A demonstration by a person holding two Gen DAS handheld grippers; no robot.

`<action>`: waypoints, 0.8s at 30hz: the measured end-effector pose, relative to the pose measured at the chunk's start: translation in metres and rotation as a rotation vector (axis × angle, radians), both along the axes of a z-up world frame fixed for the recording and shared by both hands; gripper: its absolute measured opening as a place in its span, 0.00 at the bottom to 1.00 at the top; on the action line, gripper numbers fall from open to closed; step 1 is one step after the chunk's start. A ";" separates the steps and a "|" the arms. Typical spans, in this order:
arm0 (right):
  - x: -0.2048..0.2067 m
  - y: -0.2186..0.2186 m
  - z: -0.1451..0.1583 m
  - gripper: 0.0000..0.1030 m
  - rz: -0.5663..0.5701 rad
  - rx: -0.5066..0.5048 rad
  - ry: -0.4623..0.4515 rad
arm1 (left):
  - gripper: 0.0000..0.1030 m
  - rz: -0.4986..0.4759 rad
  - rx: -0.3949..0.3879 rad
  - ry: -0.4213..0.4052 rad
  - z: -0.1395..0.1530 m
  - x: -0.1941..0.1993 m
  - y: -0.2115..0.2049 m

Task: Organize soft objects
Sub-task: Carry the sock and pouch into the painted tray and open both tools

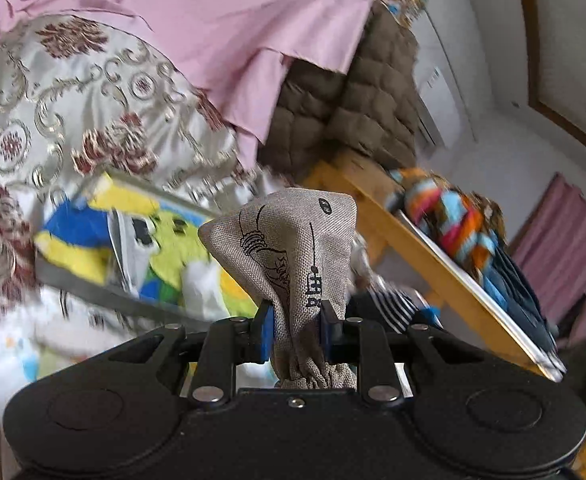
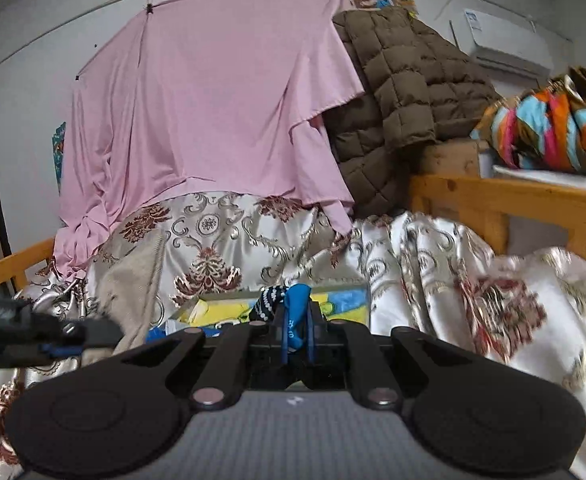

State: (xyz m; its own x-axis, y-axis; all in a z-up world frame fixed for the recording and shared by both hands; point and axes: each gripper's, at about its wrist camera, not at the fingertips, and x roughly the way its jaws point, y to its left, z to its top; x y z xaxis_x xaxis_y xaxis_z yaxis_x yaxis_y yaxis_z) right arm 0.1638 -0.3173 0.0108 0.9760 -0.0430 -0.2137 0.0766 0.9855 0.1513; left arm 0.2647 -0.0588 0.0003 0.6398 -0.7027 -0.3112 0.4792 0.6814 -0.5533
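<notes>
I have the left gripper (image 1: 297, 330) clamped on a beige woven linen pouch (image 1: 289, 256), its blue-padded fingers (image 1: 264, 332) pinching the cloth low, near its gathered drawstring end; the pouch carries black line drawings, a small dark oval label and a column of printed characters too small for me to read. My right gripper (image 2: 296, 330) has its fingers pressed together on a blue sock (image 2: 296, 308), with a dark dotted sock (image 2: 269, 305) bunched just left of it; tiny pale lettering on the blue one is illegible. Everything sits around the cream satin bedspread with maroon and gold flowers (image 2: 221, 248): a pink sheet (image 2: 213, 92) hangs behind it, a brown quilted jacket (image 2: 397, 92) is heaped at its right, and a yellow, blue and green cartoon-printed box (image 2: 333, 304) rests on it just beyond the right gripper. Only the right view shows the white wall air conditioner (image 2: 505, 50) clearly, and the left gripper at its left edge. Only the left view shows pink curtains (image 1: 565, 248) beyond the wooden bed rail (image 1: 425, 252) and a black-and-white striped cloth (image 1: 393, 306) beside the pouch. A multicoloured patterned bundle (image 1: 449, 224) lies past the rail.
</notes>
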 end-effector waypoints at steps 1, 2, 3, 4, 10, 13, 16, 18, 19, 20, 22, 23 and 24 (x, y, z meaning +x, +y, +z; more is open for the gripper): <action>0.005 0.001 0.002 0.09 0.000 -0.013 -0.005 | 0.24 0.017 -0.003 0.001 0.000 0.011 -0.001; 0.013 0.002 0.005 0.09 0.003 -0.023 -0.008 | 0.24 0.033 -0.006 0.008 0.000 0.022 -0.001; 0.020 0.002 0.007 0.09 0.007 -0.028 -0.006 | 0.24 0.047 -0.008 0.013 0.000 0.032 0.000; 0.029 0.003 0.009 0.09 0.012 -0.034 -0.003 | 0.24 0.066 -0.013 0.013 0.000 0.043 0.000; 0.093 0.010 0.015 0.09 0.044 -0.039 0.058 | 0.24 0.158 -0.095 -0.003 0.000 0.103 0.007; 0.129 0.017 0.017 0.09 0.060 -0.044 0.112 | 0.24 0.203 -0.126 -0.023 -0.007 0.124 0.012; 0.166 0.026 0.015 0.09 0.061 -0.039 0.162 | 0.24 0.248 -0.118 0.019 -0.023 0.150 0.018; 0.186 0.035 0.011 0.09 0.061 -0.044 0.190 | 0.24 0.257 -0.140 0.060 -0.037 0.163 0.023; 0.195 0.040 0.008 0.09 0.062 -0.048 0.201 | 0.25 0.262 -0.153 0.083 -0.045 0.170 0.026; 0.205 0.046 0.005 0.09 0.063 -0.052 0.212 | 0.25 0.265 -0.148 0.097 -0.050 0.176 0.027; 0.219 0.057 -0.001 0.09 0.066 -0.056 0.234 | 0.25 0.268 -0.111 0.111 -0.059 0.183 0.027; 0.224 0.062 -0.004 0.09 0.068 -0.055 0.246 | 0.25 0.269 -0.084 0.117 -0.062 0.185 0.027; 0.230 0.067 -0.007 0.09 0.070 -0.052 0.261 | 0.25 0.273 -0.057 0.130 -0.065 0.187 0.026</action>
